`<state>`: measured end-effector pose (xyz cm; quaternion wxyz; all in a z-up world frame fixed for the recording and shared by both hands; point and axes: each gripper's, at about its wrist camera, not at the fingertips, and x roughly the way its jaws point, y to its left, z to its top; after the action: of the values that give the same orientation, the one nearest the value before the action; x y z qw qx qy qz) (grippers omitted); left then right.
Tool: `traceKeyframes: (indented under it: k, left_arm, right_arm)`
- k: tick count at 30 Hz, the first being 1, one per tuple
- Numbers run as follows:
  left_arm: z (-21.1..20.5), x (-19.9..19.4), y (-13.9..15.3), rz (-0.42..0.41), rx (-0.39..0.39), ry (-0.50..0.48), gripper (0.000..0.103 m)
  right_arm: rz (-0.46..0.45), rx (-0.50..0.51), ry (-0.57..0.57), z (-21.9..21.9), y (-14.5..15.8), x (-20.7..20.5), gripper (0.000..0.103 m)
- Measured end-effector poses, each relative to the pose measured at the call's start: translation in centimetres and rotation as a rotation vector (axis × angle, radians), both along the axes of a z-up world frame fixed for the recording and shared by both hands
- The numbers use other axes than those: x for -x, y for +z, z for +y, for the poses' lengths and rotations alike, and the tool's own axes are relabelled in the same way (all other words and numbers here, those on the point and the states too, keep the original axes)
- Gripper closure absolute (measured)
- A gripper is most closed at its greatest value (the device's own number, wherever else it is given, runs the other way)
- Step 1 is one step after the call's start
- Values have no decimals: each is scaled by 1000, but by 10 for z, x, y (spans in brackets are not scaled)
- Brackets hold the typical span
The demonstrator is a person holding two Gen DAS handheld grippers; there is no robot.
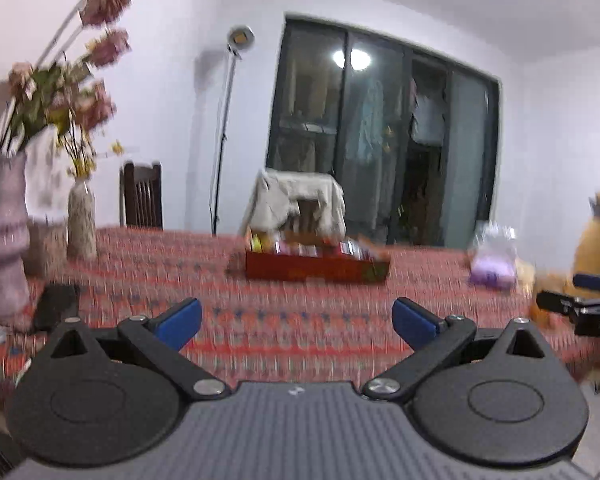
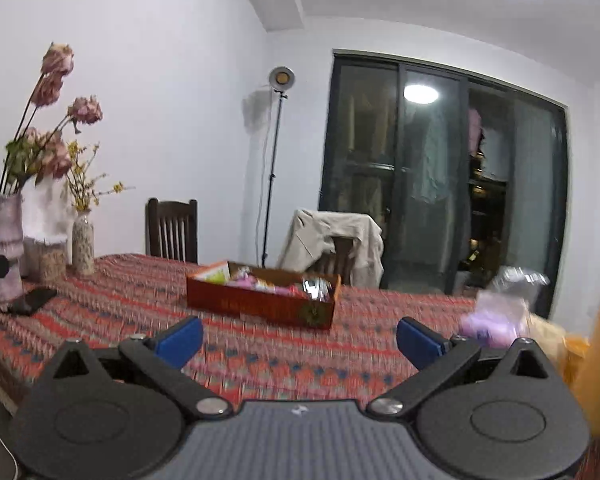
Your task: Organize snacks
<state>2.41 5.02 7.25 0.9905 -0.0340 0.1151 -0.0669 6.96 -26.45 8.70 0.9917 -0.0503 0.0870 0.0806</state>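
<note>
Here, the left gripper [image 1: 297,318] and right gripper [image 2: 300,338], both spread wide and empty, face the red snack box [image 2: 260,300] mid-table; a level, unhurried approach toward the purple packet [image 2: 490,326] seems wisest.

Tablecloth [image 2: 260,356]: red-orange, banded with blue and pale motifs.
Box [image 2: 260,304]: dark red with gold print; packets inside were pink, yellow, white.
Bag [image 2: 492,320]: pale purple.
Fingertips [image 2: 180,340]: blue, on black arms.
Chair [image 2: 172,232]: dark brown.
Jacket [image 2: 340,236]: beige.
Flowers [image 2: 56,80]: faded pink.
Phone [image 2: 34,300]: black.
</note>
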Motion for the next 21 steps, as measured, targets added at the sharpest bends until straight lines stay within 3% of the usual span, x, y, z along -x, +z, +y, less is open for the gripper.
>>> traceKeyframes:
  k: [3, 8, 13, 15, 21]
  left_arm:
    - [3, 5, -32, 46, -25, 39, 0]
    - [-8, 1, -73, 34, -95, 68, 0]
    - [-13, -7, -76, 56, -81, 70, 0]
    - [-14, -7, -76, 57, -80, 63, 0]
    - [-12, -10, -75, 76, -75, 66, 0]
  right_arm:
    - [-13, 6, -29, 4, -35, 22, 0]
    - [-57, -35, -59, 11, -81, 33, 0]
    - [53, -170, -54, 25, -112, 26, 0]
    - [92, -152, -31, 33, -121, 22, 0]
    - [90, -141, -5, 37, -121, 26, 0]
